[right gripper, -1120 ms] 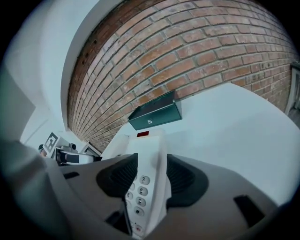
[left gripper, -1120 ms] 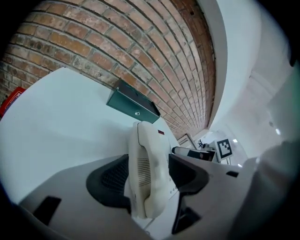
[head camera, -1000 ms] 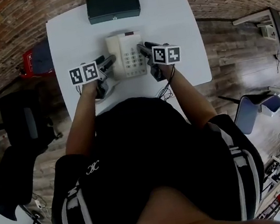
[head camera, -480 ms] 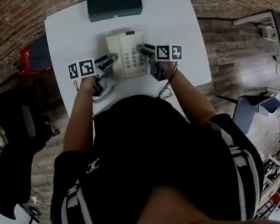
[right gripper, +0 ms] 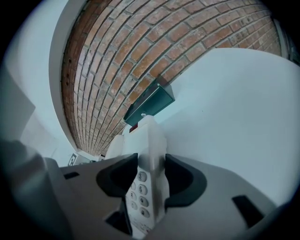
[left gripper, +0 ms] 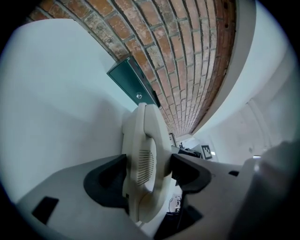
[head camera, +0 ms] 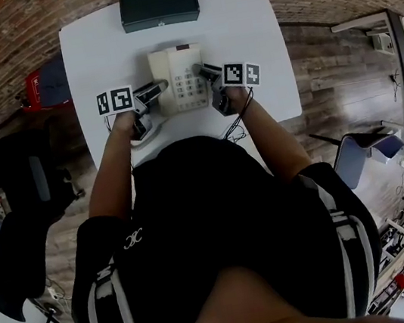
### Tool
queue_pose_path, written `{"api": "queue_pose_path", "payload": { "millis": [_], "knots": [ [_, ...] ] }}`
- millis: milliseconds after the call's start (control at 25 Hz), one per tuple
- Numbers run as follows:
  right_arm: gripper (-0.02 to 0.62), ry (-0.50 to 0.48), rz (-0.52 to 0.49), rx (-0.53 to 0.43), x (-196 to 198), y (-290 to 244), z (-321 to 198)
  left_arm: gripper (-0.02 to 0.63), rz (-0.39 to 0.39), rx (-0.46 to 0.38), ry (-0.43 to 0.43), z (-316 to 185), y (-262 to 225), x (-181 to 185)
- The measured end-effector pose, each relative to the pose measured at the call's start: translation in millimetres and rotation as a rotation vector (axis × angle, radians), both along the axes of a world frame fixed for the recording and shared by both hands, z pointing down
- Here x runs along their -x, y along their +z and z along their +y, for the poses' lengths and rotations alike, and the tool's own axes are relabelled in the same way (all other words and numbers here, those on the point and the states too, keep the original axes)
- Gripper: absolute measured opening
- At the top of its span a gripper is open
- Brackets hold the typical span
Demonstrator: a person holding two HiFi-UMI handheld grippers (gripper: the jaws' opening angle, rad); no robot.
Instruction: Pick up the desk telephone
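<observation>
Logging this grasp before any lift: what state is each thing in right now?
Desk telephone: clamped at both side edges; resting or lifted, cannot tell.
Handset: seated on its cradle.
Left hand-held gripper: jaws just opened wider, pads against the telephone's handset side.
Right hand-held gripper: shut on the telephone's keypad edge.
Green box: lid closed, at the table's far edge.
</observation>
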State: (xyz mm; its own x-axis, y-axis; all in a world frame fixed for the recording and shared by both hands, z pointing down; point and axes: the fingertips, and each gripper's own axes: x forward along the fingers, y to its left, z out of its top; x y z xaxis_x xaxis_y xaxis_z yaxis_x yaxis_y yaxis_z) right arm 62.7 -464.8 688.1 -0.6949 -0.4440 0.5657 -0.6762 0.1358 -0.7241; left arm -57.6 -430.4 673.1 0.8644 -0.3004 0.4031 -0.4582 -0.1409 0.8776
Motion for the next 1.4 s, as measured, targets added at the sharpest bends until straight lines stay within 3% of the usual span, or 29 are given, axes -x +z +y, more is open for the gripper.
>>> {"api": "queue_pose_path", "payload": {
  "millis": [440,720,1400],
  "knots": [
    [0.149,-0.021,0.084,-0.028,1.0,-11.1,5.9,0.279,-0.051,-0.028,0.019,9.0,-8.6,-0.4],
    [0.149,-0.026,0.106,-0.068,4.1,-32.7,7.8,0.273,-0.041,-0.057,0.002,14.4,-27.2,3.1],
    [0.138,0.023,0.12,-0.324,1.0,-151.7,-1.8,0.272,-0.012,-0.255,-0.045,9.8,-132.0,0.9]
  ]
}}
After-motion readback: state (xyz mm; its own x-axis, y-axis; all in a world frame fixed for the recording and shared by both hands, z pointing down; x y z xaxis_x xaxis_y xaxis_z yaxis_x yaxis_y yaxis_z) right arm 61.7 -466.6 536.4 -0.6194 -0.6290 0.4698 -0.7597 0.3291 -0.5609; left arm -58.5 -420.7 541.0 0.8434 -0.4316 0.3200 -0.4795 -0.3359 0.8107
